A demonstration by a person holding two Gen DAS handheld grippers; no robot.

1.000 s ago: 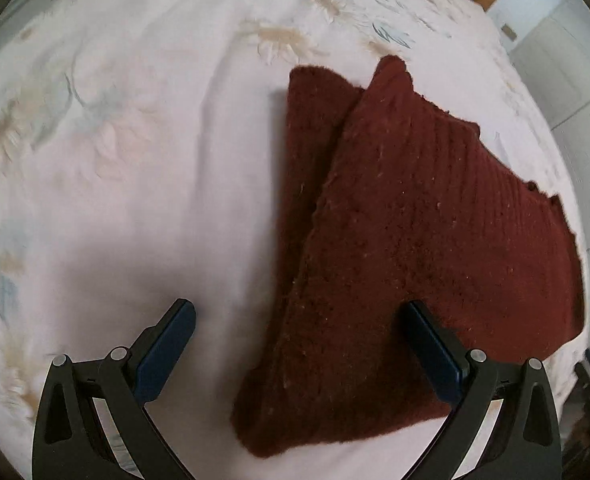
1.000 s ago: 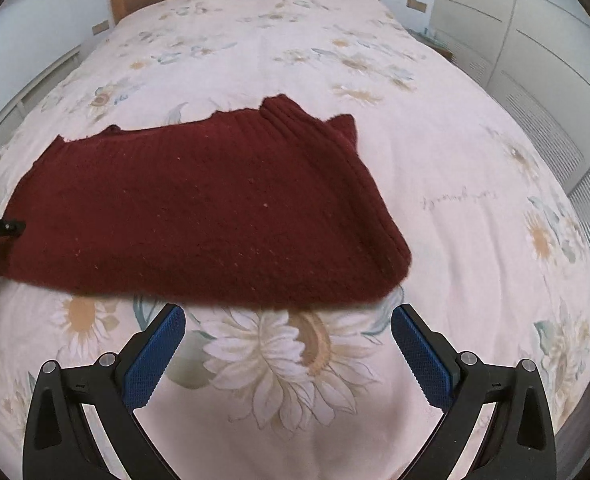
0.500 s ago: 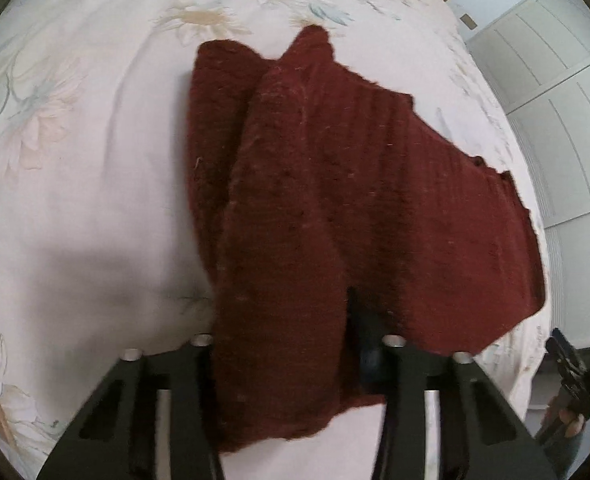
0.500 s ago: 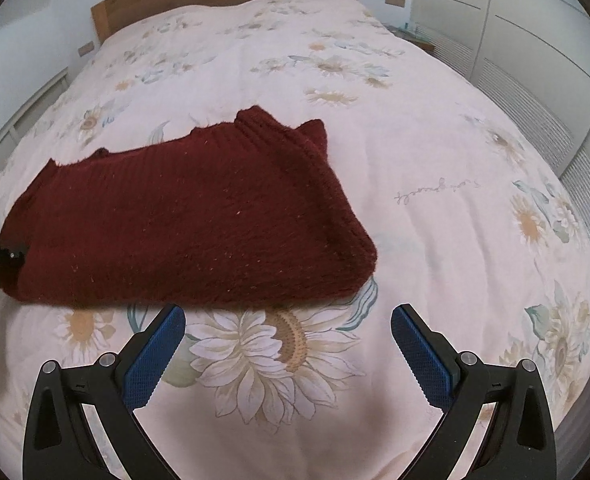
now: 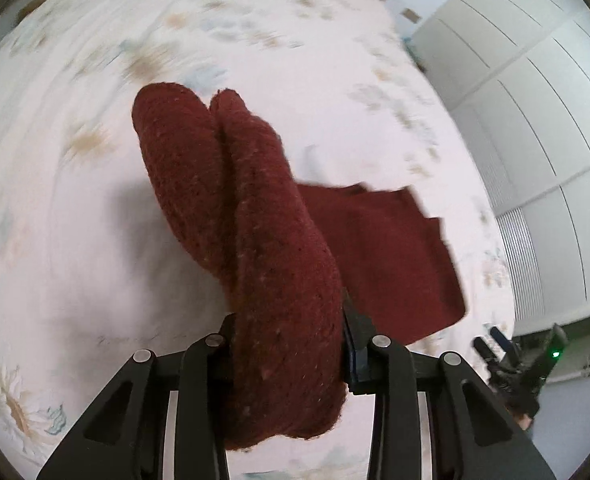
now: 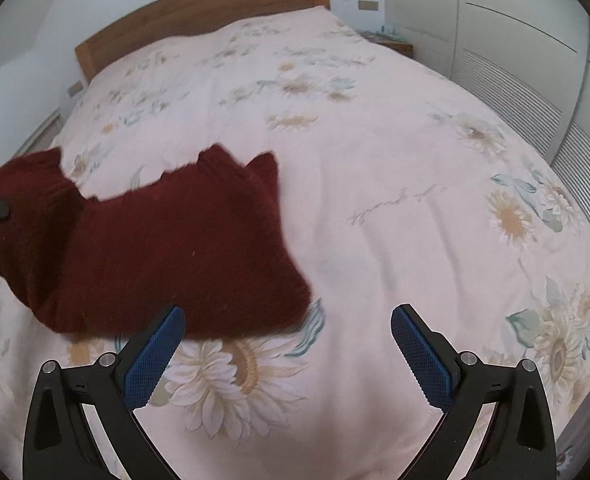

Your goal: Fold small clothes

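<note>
On the bed's point(image 6: 375, 200) left side, your left gripper point(image 5: 291, 360) is clenched on the maroon knit garment point(image 6: 167, 248), raising that end off the bedspread; your right gripper point(image 6: 287, 344) is spread wide, holding nothing.

A dark red knitted garment point(image 6: 167, 256) lies on the flowered bedspread point(image 6: 375, 184), left of centre, its far-left end raised off the bed. The right gripper point(image 6: 287, 354) hovers near its near edge, jaws wide apart, empty. A wooden headboard point(image 6: 199, 20) stands far back; white wardrobe doors point(image 6: 515, 52) line the right.
</note>
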